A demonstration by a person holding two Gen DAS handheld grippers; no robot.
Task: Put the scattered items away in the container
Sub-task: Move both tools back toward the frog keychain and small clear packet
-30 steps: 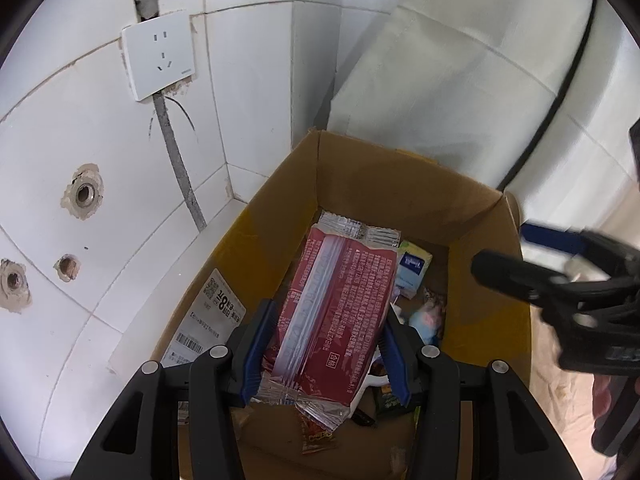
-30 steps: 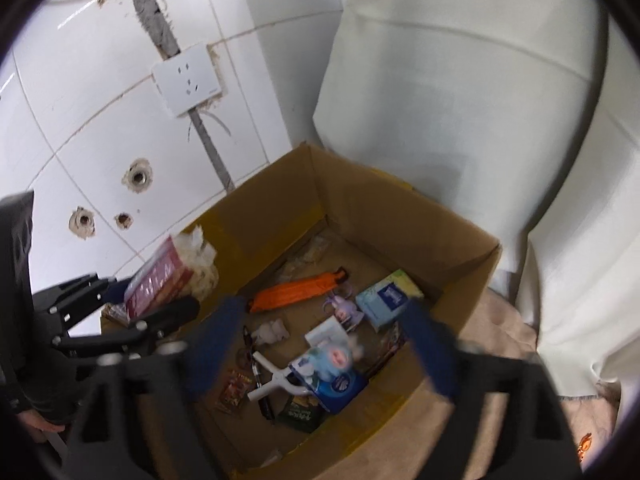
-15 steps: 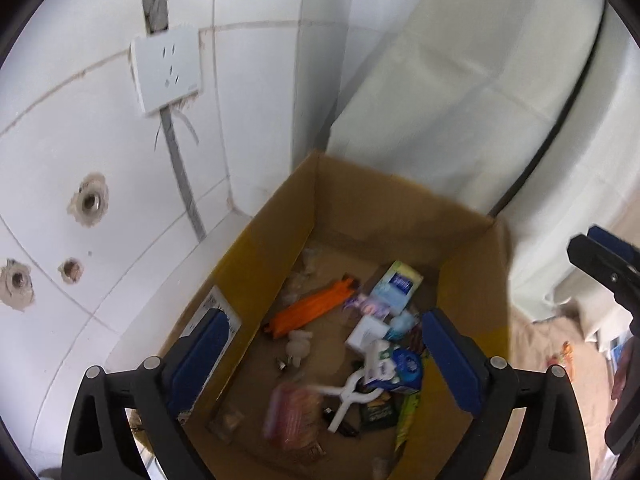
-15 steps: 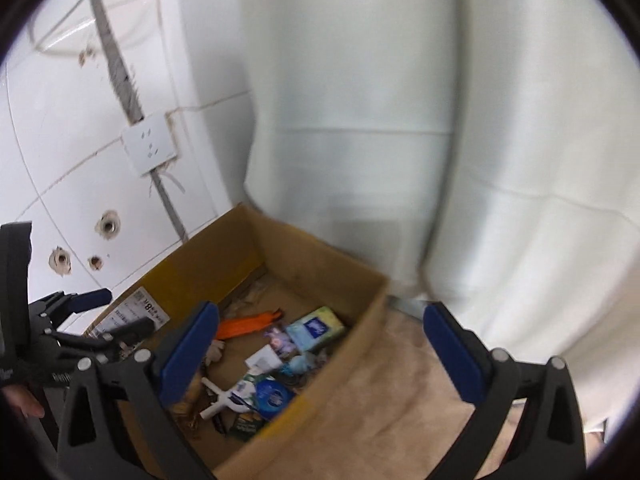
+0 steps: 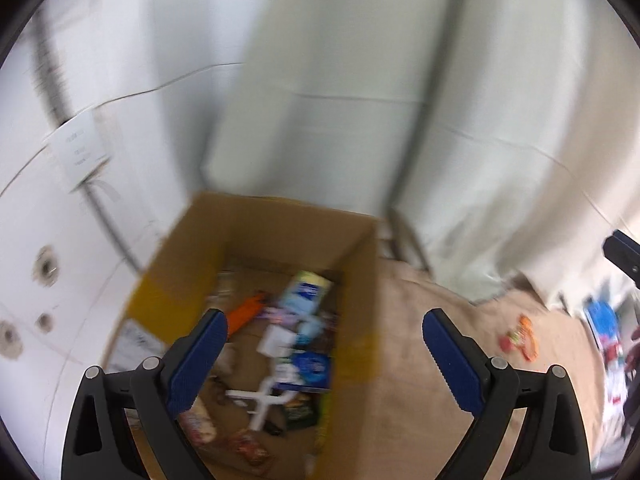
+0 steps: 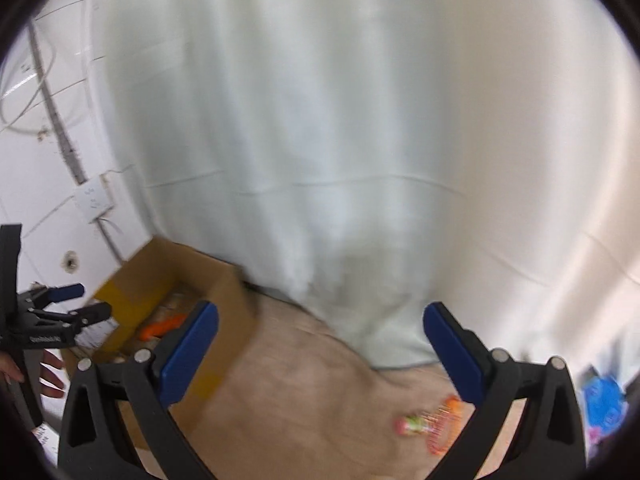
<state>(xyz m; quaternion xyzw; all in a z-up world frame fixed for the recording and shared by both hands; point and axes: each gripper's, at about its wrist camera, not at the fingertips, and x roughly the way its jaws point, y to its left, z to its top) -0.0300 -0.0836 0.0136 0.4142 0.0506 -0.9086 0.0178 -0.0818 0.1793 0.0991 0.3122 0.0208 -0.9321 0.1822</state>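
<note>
The cardboard box (image 5: 362, 280) stands on the beige floor against the tiled wall and holds several items, among them a red snack packet (image 5: 198, 426), an orange tool (image 5: 248, 310) and a white cross-shaped piece (image 5: 262, 398). My left gripper (image 5: 324, 364) hovers open over the box's right half, nothing between its blue pads. In the right wrist view the box (image 6: 224, 284) lies to the left. My right gripper (image 6: 320, 356) is open and empty above the floor. An orange and red packet (image 6: 434, 426) lies on the floor near its right finger, and shows as the packet (image 5: 520, 338) in the left view.
A white curtain (image 6: 340, 140) hangs behind the box and floor. A wall socket (image 5: 78, 150) sits on the tiles to the left. Blue and coloured items (image 5: 604, 320) are scattered at the far right. A hand (image 6: 48, 376) holds the left gripper's handle.
My left gripper opened and dropped the red snack packet into the box, then drew back and swung right. The right gripper turned away from the box toward the curtain and floor.
</note>
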